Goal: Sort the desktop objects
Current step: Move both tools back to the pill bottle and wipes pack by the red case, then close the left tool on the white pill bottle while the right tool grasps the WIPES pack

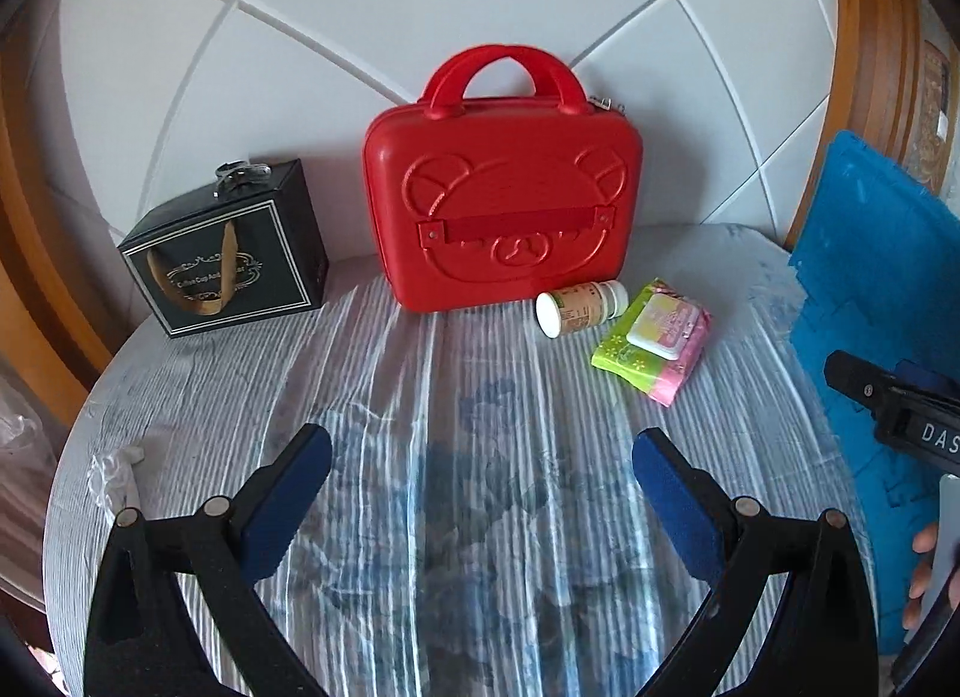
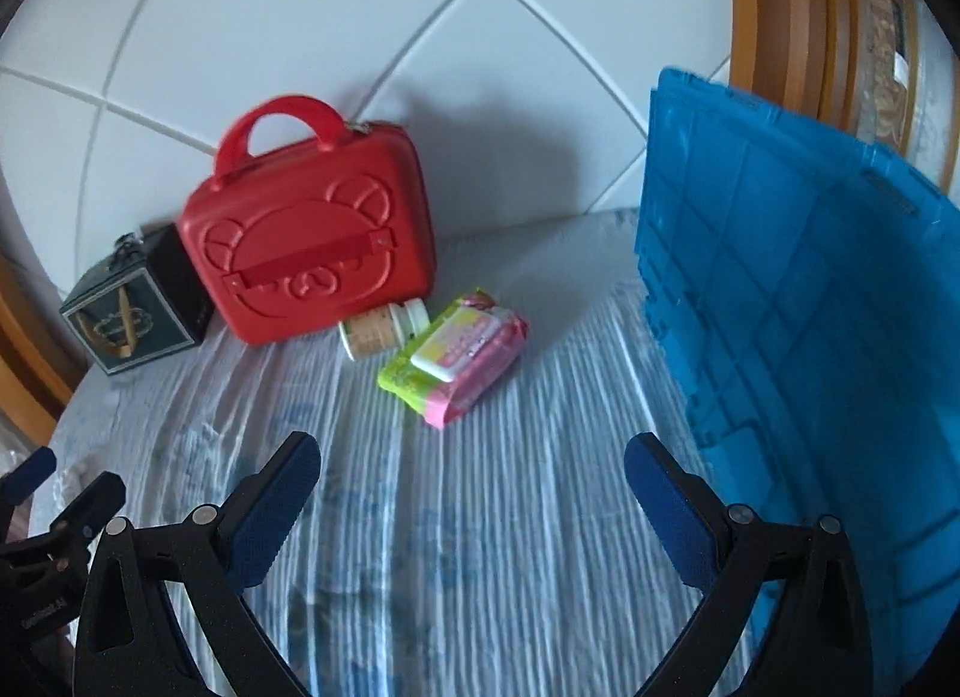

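A red bear-face case [image 1: 501, 193] [image 2: 312, 241] stands upright at the back of the round table. A white-capped pill bottle [image 1: 579, 307] [image 2: 381, 331] lies on its side in front of it. A green and pink wipes pack [image 1: 657, 340] [image 2: 459, 355] lies beside the bottle. A black gift box [image 1: 228, 253] [image 2: 135, 307] stands left of the case. My left gripper [image 1: 480, 457] is open and empty above the table, short of the objects. My right gripper [image 2: 471, 466] is open and empty, short of the wipes pack.
A blue plastic crate [image 1: 870, 289] [image 2: 798, 307] stands on the right side of the table. The table [image 1: 420, 397] has a striped cloth under plastic film. A white tiled wall is behind, with a wooden frame at both sides. The right gripper's body [image 1: 900, 403] shows by the crate.
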The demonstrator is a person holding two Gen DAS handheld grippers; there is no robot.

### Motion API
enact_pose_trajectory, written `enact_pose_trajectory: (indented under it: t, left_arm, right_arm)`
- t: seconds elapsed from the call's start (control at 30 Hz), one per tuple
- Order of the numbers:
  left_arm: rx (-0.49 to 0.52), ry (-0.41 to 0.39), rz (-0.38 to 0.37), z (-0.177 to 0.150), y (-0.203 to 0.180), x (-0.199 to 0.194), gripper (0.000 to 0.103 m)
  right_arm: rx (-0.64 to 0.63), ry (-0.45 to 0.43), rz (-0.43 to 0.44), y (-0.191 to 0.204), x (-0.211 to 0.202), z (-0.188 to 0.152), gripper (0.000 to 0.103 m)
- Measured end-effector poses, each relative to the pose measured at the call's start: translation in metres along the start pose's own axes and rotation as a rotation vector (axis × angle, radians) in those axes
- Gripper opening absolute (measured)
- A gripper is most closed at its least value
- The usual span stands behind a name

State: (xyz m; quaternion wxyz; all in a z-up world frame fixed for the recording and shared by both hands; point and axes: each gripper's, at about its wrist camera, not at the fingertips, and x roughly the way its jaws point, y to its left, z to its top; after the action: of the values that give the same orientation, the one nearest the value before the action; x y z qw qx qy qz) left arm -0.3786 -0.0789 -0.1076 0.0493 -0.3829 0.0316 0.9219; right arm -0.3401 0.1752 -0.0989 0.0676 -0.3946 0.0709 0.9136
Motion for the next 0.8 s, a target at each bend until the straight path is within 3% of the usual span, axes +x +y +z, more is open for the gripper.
enact_pose_trajectory:
  t: [0.13,0.27,0.5,0.6,0.7,0.8]
  left_arm:
    - [0.039,0.028,-0.007,0.019,-0.008,0.071,0.102]
    - [0.072,0.052,0.002,0.038,-0.014,0.137,0.102]
    - [0.121,0.062,-0.024,0.048,-0.021,0.22,0.102]
    - [0.142,0.053,-0.027,0.047,-0.027,0.24,0.102]
    - [0.158,0.046,-0.096,0.047,-0.039,0.247,0.102]
    - [0.219,0.01,-0.109,0.054,-0.061,0.249,0.102]
  right_arm:
    - [0.028,0.087,-0.024,-0.005,0.079,0.012,0.103]
    - [0.073,0.121,-0.033,-0.004,0.147,0.029,0.103]
    - [0.136,0.189,-0.033,0.01,0.247,0.038,0.103]
    - [0.071,0.239,-0.033,0.018,0.276,0.029,0.103]
    - [0.012,0.219,-0.003,0.006,0.273,0.021,0.103]
    - [0.017,0.209,-0.069,-0.023,0.263,0.019,0.103]
